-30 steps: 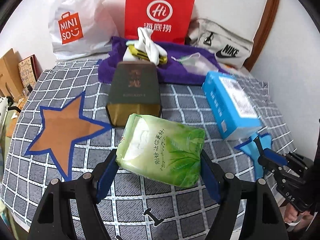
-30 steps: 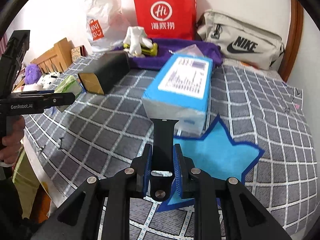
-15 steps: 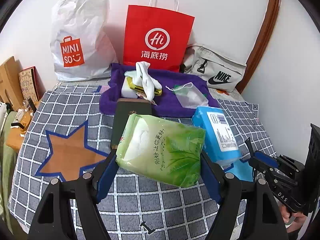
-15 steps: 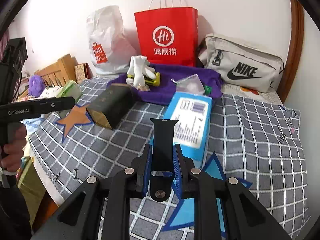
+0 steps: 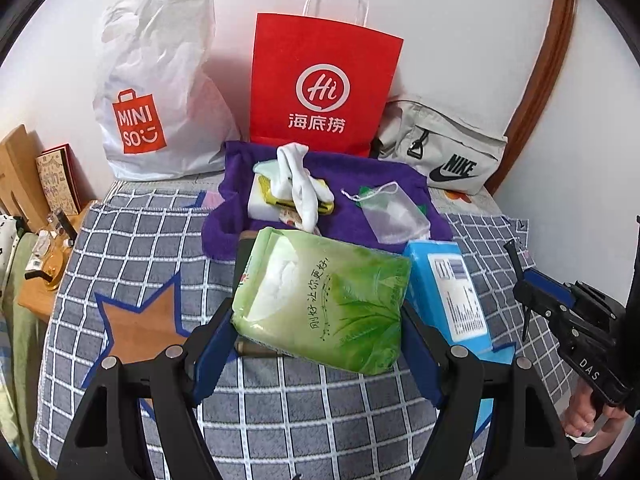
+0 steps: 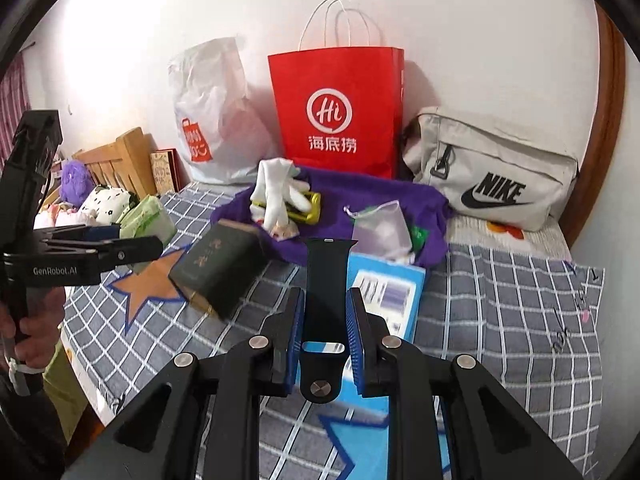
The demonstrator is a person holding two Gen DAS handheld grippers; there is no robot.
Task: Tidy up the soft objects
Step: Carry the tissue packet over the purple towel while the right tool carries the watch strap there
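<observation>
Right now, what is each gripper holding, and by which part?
Left gripper clamps the green tissue pack across its two short ends. Right gripper pinches the black watch strap by its side edges near the pin end.

"MINISO" is printed in white on an orange square on the white plastic bag (image 5: pixel 160 92), far ahead of the fingers and to their left. "Hi" in a white ring, with Chinese words under it, is shown on the red paper bag (image 5: pixel 324 80) straight ahead. "NIKE" is printed in black on the grey bag (image 6: pixel 496 168), ahead to the right. "GenRobot.AI" is written on the left gripper (image 6: pixel 132 236), and "DAS" on the right gripper (image 5: pixel 524 280). Chinese words are printed on the green tissue pack (image 5: pixel 324 300) between the fingers.
</observation>
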